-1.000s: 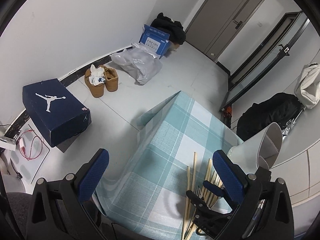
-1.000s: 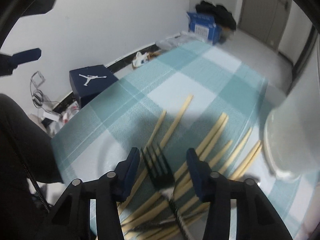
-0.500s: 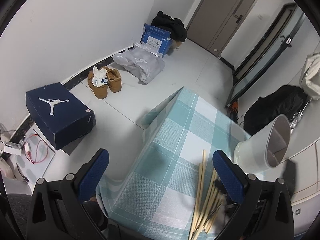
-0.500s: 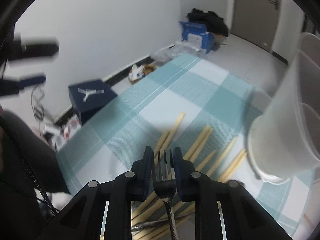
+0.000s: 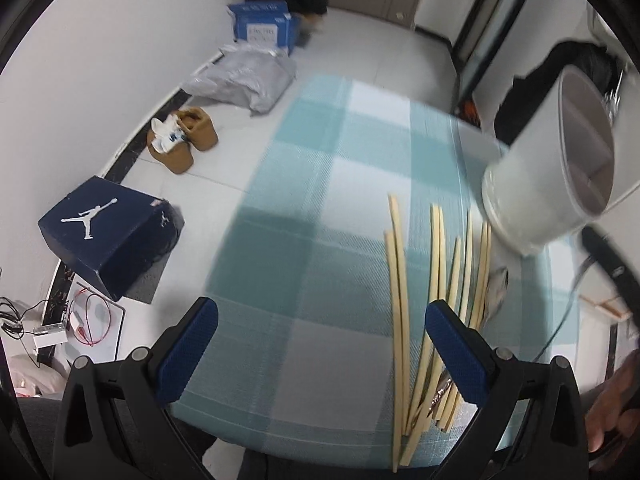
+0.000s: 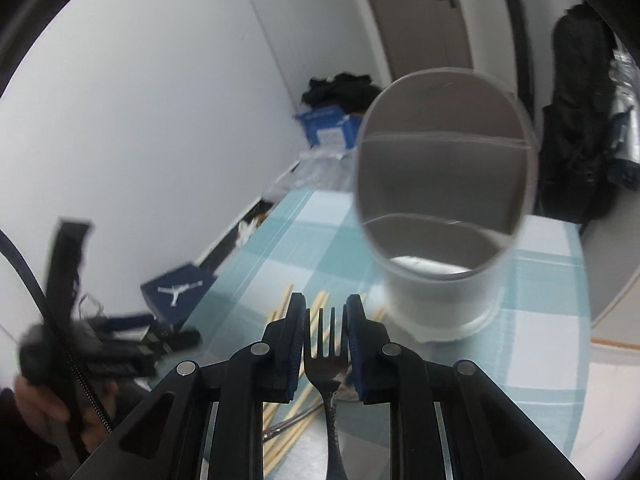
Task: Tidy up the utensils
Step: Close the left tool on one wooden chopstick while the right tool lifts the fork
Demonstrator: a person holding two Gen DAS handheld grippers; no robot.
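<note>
My right gripper [image 6: 326, 312] is shut on a dark metal fork [image 6: 325, 356], tines pointing forward, held above the table just in front of the white divided utensil holder [image 6: 440, 216]. The holder's compartments look empty. It also shows in the left wrist view [image 5: 552, 168] at the far right. Several wooden chopsticks [image 5: 436, 280] lie in a loose pile on the teal checked tablecloth [image 5: 320, 208] in front of the holder. My left gripper [image 5: 320, 320] is open and empty over the table's near edge, left of the chopsticks.
On the floor to the left lie a navy shoe box [image 5: 108, 232], brown shoes [image 5: 184, 140], a grey bag [image 5: 244, 80] and a blue box [image 5: 262, 26]. A metal utensil [image 6: 296, 424] lies among the chopsticks. A black bag [image 6: 580, 120] stands behind the holder.
My right gripper closed on the fork, lifted it and moved it toward the holder. My left gripper moved in over the table's near edge.
</note>
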